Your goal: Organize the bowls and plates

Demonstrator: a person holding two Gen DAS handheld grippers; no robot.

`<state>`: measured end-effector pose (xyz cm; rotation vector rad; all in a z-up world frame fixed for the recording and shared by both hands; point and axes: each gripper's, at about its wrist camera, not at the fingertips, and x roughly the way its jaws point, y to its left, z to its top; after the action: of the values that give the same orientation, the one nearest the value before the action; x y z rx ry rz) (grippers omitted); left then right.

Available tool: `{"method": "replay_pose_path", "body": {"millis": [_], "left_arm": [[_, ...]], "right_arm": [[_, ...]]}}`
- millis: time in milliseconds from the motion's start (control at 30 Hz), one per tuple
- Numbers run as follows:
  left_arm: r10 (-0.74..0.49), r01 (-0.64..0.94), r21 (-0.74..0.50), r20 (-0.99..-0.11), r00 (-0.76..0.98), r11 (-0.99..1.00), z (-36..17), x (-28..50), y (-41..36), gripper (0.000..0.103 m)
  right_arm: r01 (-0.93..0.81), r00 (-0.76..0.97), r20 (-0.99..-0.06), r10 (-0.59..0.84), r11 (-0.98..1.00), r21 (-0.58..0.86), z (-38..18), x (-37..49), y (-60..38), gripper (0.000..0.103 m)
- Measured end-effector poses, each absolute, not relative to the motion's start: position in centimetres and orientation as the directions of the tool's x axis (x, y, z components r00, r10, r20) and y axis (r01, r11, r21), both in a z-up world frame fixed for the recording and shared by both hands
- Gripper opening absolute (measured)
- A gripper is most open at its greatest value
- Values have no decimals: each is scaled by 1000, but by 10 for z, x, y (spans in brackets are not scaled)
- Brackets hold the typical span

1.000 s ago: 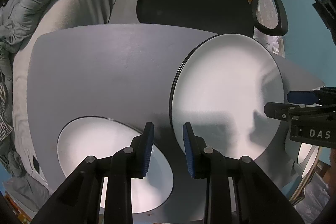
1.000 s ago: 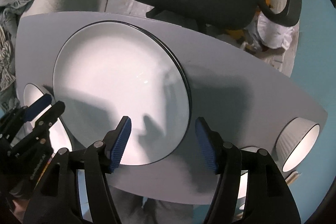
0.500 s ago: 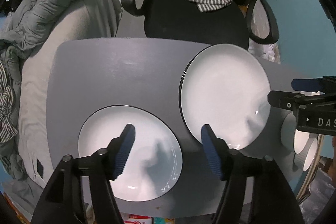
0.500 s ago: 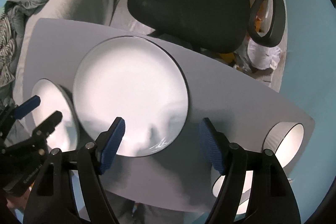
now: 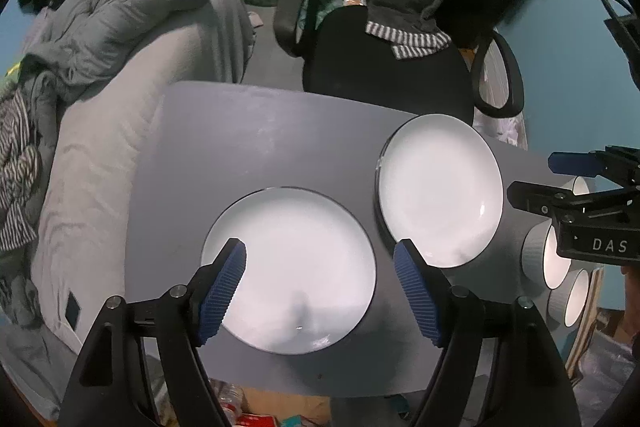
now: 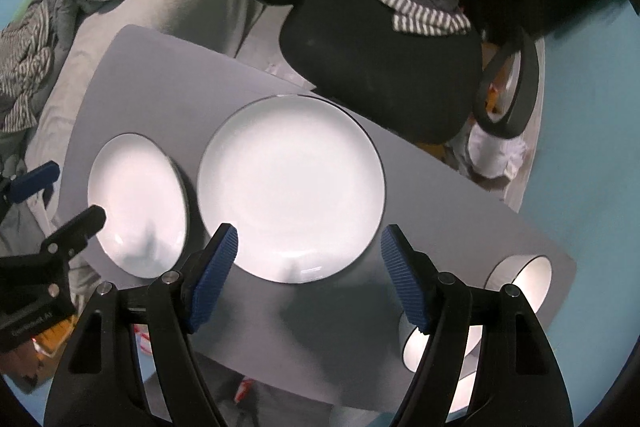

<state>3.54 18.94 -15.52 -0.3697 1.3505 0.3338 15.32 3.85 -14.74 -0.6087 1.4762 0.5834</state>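
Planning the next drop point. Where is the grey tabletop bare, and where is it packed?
Bare: the far-left stretch of the grey tabletop, bordered by the smaller white plate, the larger white plate and the black office chair; also a strip between the larger plate and the ribbed white bowls. Crowded: both plates nearly touch, and the bowls cluster at the right end.

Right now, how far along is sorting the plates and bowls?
Early on. Two white plates lie apart on the grey table, unstacked; the bowls sit at its edge. Both tongs, left and right, are open and empty. Stacking remains.
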Motion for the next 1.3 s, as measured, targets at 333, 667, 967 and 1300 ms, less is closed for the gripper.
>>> {"method": "replay_pose_path", "body": {"millis": [333,667,967,1300], "left_arm": [[14,-540,-85,-984,177,837,-155,-6,218,81],[1,-626,-83,-991,133,776,-171,-47,243,81],[-39,-697,-112,-992,121,709,-193,-78,258,81],[-107,-780,-174,-985,138,601,-229,-96,273,81]], "right_arm": [[-766,13,-1000,16,643,0,-136,124,67,73],[-815,1,-1000,12,579,6,-149,106,98,73],[-836,-58,-998,29,544,64,-170,100,127,73],[-879,-65,-995,69,469,90,-207,99,162,73]]}}
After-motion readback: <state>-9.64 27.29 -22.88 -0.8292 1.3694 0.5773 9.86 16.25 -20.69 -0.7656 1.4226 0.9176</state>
